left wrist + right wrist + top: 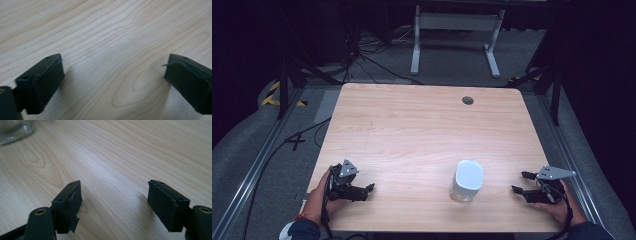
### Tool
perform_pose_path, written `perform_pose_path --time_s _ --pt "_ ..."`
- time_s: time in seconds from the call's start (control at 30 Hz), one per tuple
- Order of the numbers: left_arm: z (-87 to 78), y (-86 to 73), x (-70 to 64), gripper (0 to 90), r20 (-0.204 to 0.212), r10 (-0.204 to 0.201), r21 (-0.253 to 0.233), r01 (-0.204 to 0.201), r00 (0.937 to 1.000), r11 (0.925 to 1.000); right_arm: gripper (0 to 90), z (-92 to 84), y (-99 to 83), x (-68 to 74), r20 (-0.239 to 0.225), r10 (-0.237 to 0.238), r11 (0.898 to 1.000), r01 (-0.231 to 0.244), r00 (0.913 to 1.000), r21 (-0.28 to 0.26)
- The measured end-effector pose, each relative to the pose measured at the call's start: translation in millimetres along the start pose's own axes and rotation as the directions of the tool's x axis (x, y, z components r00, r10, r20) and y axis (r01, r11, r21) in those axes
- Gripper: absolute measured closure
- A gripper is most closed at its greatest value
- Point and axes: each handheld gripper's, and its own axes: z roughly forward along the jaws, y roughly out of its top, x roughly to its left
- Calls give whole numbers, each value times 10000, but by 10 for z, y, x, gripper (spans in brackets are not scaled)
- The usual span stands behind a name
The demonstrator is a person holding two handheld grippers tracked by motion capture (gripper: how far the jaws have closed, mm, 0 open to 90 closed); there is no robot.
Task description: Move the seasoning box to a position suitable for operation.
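— Two grippers on the table (412, 125), one at each near corner. Where does the left gripper (362, 191) sit?

— Low over the wood at the near left, held in the person's left hand (319, 195), its jaws pointing toward the middle. In the left gripper view its jaws stand wide apart with bare wood grain between them; it holds nothing.

— And the right gripper (519, 182)?

— At the near right, in the right hand (559, 207), jaws pointing left toward the glass jar (466, 181). They are spread wide too, and empty. The pad on one jaw looks frayed at its lower edge in the right gripper view.

— Where is the jar?

— Upright near the front edge, right of centre, between the two grippers but nearer the right one, touching neither. It has a white top and clear sides. A curved bit of clear glass (15, 130) shows at the upper left corner of the right gripper view.

— Any label or writing on it?

— None that I can read; it is too small to tell.

— Anything else on the table?

— A small round grommet hole (468, 100) near the far edge.
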Motion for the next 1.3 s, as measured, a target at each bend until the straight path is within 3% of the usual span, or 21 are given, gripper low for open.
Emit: perform_pose_path --time_s 0.17,0.27,0.43,0.5,0.57,0.67,0.7,0.73,0.9,0.93,0.97,1.0,1.07,1.17,1.2,1.23,1.3 --pt "0 -2 -10 3 -15 -60 -33 60 10000 10000 272 0 0 0 0 -7 10000 7 10000 4" --pt "13 6 -39 1 -186 -338 -63 337 9993 9994 273 0 1 1 -4 -5 10000 5 10000 0" --pt "30 30 -57 2 -83 -144 -31 144 9999 9999 297 -8 19 -1 252 36 9999 -39 9997 118" --pt "48 50 -71 1 97 -121 11 121 9999 9999 350 -12 52 -29 595 432 9989 -443 9973 174" --pt "80 82 -62 2 336 252 -78 -249 9991 9997 422 -36 131 -57 438 692 9976 -692 9966 -14" --pt "102 117 -62 2 630 500 23 -502 9968 9987 590 -121 341 -34 423 531 9947 -491 9977 -903" --pt "125 134 -70 2 666 626 -64 -623 9958 9980 590 -121 341 -34 423 531 9947 -491 9977 -903" --pt "153 178 -97 2 767 718 12 -721 9945 9974 716 -145 484 4 350 276 9922 -231 9990 -1223" --pt "204 218 -125 3 867 868 -157 -858 9924 9962 888 -76 761 90 -271 -362 9874 316 9990 -1552" --pt "204 220 -127 3 917 827 -107 -820 9924 9966 891 -14 925 149 -616 -593 9829 475 9963 -1782" --pt "204 220 -127 3 917 827 -107 -820 9924 9966 891 -14 925 149 -616 -593 9829 475 9963 -1782" --pt "202 224 -126 3 956 811 -55 -810 9921 9967 893 20 1080 227 -988 -862 9773 649 9914 -2017" --pt "202 224 -126 3 960 820 -54 -819 9920 9966 894 32 1139 265 -1112 -949 9747 696 9893 -2123" --pt "202 224 -126 3 961 816 -56 -814 9920 9967 894 78 1357 435 -1589 -1431 9626 1001 9769 -2519" --pt "202 224 -126 3 958 823 -54 -821 9920 9966 895 117 1453 534 -1886 -1711 9565 1172 9670 -2670" --pt "202 224 -126 3 958 823 -54 -821 9920 9966 895 117 1453 534 -1886 -1711 9565 1172 9670 -2670" --pt "202 224 -126 3 958 822 -53 -821 9920 9966 895 165 1529 639 -2114 -2019 9530 1420 9563 -2675"
